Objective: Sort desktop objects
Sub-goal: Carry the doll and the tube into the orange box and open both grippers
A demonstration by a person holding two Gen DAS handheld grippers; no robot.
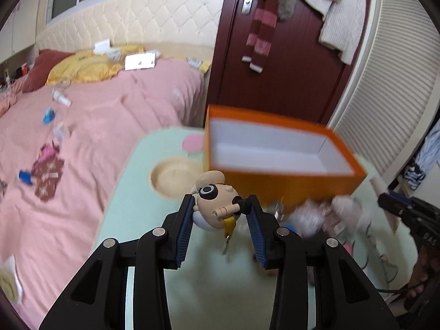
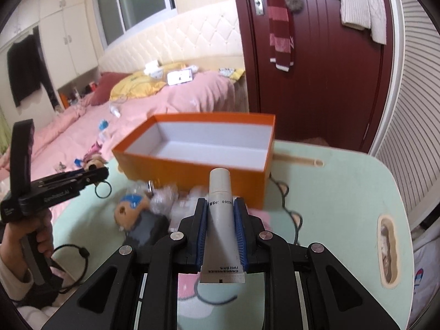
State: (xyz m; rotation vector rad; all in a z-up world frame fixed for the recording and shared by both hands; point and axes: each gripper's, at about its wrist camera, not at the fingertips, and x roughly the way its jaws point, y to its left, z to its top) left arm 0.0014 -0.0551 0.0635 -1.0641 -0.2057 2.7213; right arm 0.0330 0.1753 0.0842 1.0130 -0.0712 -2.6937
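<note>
My left gripper (image 1: 220, 206) is shut on a small beige toy figure keychain (image 1: 214, 200) with a round eye and a yellow strap, held above the pale green table (image 1: 209, 288) just in front of the open orange box (image 1: 277, 154). My right gripper (image 2: 220, 206) is shut on a grey tube (image 2: 221, 220), cap pointing at the orange box (image 2: 198, 145), whose white inside shows nothing in it. The left gripper (image 2: 90, 176) also shows at the left of the right wrist view, holding the figure with a key ring hanging.
A plush doll with blue hair (image 2: 137, 214) and crinkled plastic wrappers (image 2: 170, 198) lie before the box. A beige round dish (image 1: 173, 177) and a long beige spoon (image 2: 297, 161) lie on the table. A pink bed (image 1: 96, 137) is at the left, a dark red door (image 2: 316, 82) behind.
</note>
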